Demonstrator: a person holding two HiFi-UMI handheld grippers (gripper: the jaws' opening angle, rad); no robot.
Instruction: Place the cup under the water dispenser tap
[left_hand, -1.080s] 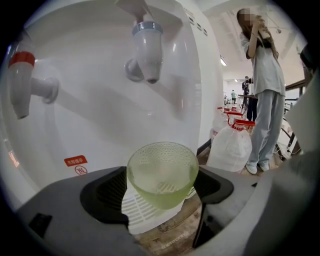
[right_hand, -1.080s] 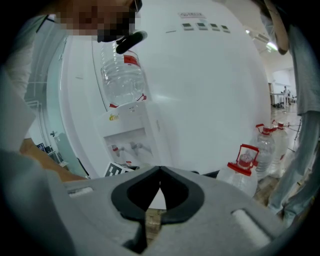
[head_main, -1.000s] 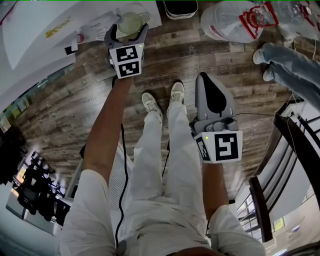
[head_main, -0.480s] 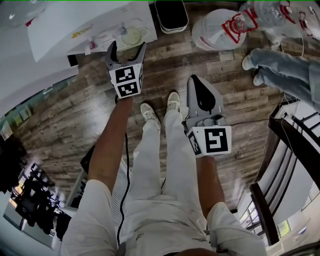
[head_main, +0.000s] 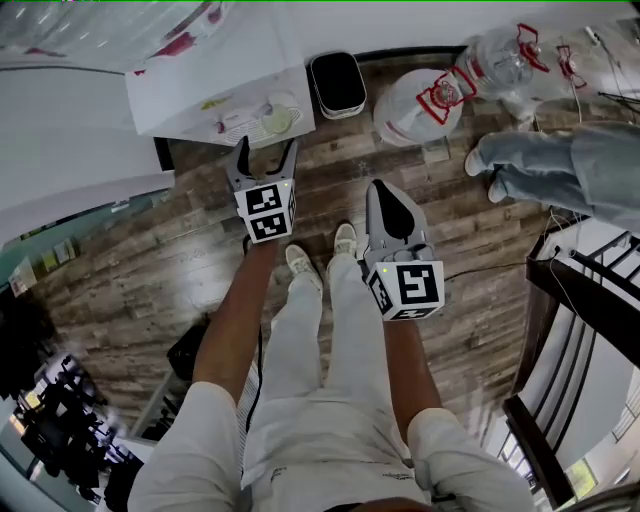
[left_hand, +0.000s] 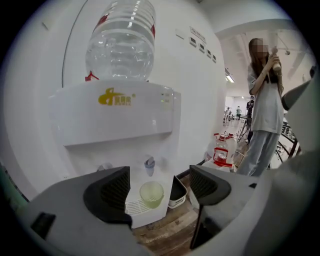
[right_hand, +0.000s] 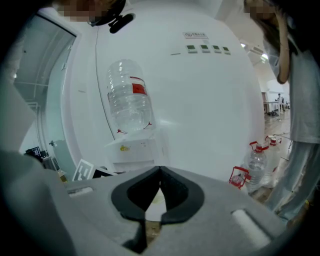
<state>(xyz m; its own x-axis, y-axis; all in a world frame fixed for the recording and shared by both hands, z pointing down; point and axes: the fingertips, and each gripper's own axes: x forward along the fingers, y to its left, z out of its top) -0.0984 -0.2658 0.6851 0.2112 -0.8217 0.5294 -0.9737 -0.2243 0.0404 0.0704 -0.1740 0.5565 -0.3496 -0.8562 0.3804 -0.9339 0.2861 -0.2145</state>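
A pale green cup (head_main: 278, 118) stands on the drip tray of the white water dispenser (head_main: 215, 80). In the left gripper view the cup (left_hand: 151, 194) sits right below the small tap (left_hand: 149, 165). My left gripper (head_main: 266, 150) hangs back from the cup. Its jaws are wide and closing, with nothing between them (left_hand: 160, 189). My right gripper (head_main: 384, 190) is shut and empty, to the right of the dispenser. In its own view (right_hand: 159, 175) the jaws meet and hide most of the tray.
A black bin (head_main: 337, 82) stands right of the dispenser. Large water bottles (head_main: 415, 105) sit on the wooden floor beyond it. A person (head_main: 560, 165) stands at the right, and a dark chair frame (head_main: 590, 290) lies nearer. A big bottle (left_hand: 122, 42) tops the dispenser.
The cup was between my left jaws a second ago; it now stands free on the tray and the left gripper has drawn back. Both grippers have risen.
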